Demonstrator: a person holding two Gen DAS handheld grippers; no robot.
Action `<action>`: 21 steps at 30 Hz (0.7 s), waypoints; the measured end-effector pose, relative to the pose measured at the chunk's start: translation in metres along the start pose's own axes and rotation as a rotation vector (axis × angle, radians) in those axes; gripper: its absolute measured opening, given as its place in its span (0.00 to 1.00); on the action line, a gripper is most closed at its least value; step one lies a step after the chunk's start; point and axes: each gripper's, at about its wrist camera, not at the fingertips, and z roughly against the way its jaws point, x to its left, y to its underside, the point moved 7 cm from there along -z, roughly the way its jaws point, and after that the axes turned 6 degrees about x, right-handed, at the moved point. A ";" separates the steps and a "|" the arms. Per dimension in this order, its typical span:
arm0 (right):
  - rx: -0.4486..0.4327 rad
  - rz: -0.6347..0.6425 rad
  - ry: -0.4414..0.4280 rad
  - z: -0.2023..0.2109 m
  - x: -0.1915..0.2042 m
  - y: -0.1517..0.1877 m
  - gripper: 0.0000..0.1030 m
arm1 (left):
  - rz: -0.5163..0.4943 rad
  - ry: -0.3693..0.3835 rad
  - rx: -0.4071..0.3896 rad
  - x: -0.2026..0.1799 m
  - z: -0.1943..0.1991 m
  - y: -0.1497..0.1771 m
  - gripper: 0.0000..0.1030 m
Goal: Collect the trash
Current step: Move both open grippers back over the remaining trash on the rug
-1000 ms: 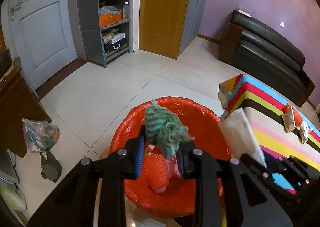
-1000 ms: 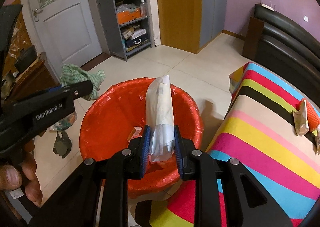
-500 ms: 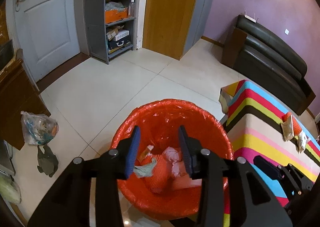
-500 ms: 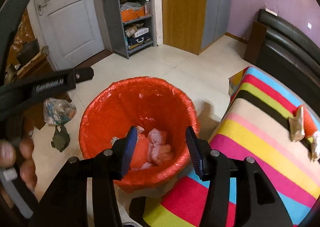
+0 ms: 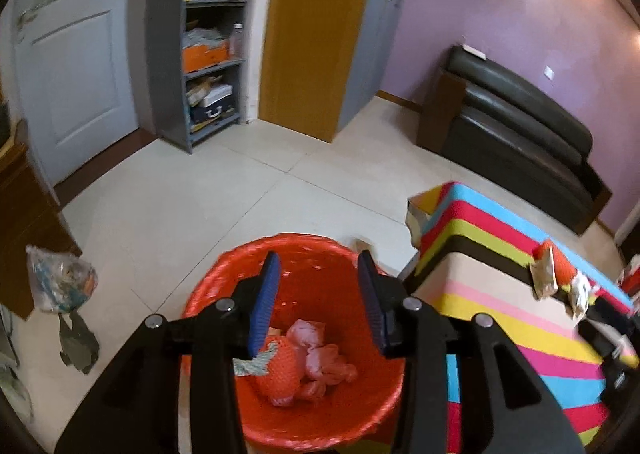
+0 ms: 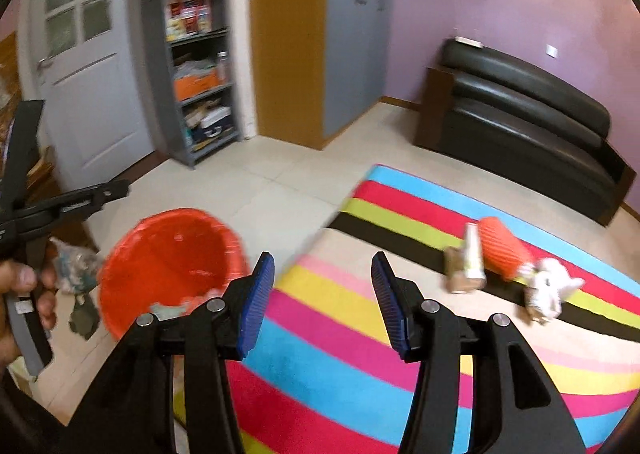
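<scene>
Hovering my left gripper above the orange-lined bin, I hold its jaws partly apart with nothing between them. Discarded items lie directly below it in the bin: an orange net, pink crumpled wrappers and a scrap of green cloth.

My right gripper points at the striped table, jaws likewise partly apart and empty. The bin sits to its left, beside the table edge.

Step in hand, as I judge it: both loads are deposited and the next pickup is beginning. Remaining trash lies ahead and to the right of my right gripper, well beyond its fingertips: an orange ribbed wrapper, a small brown packet touching it, and a white crumpled piece just beside.

Next move requirement: advance the right gripper over one item, straddle it with the jaws, then close. The three pieces lie close together, so isolating one needs care.
</scene>
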 end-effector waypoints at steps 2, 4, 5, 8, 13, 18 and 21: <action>-0.006 -0.014 0.015 -0.003 -0.025 0.004 0.48 | -0.017 0.006 0.001 -0.016 -0.006 -0.001 0.38; -0.008 -0.029 0.029 -0.010 -0.050 0.009 0.48 | -0.037 0.012 0.009 -0.037 -0.014 -0.002 0.38; -0.007 -0.040 0.040 -0.013 -0.063 0.012 0.48 | -0.037 0.024 0.013 -0.047 -0.017 -0.003 0.38; -0.003 -0.083 0.071 -0.019 -0.100 0.020 0.48 | -0.042 0.057 0.014 -0.085 -0.029 -0.008 0.38; -0.013 -0.140 0.138 -0.014 -0.158 0.026 0.54 | -0.102 0.132 0.018 -0.157 -0.048 -0.013 0.41; -0.005 -0.178 0.191 -0.015 -0.207 0.039 0.54 | -0.162 0.196 0.037 -0.227 -0.070 -0.008 0.41; -0.001 -0.208 0.182 -0.025 -0.232 0.039 0.54 | -0.176 0.222 0.052 -0.260 -0.082 -0.003 0.42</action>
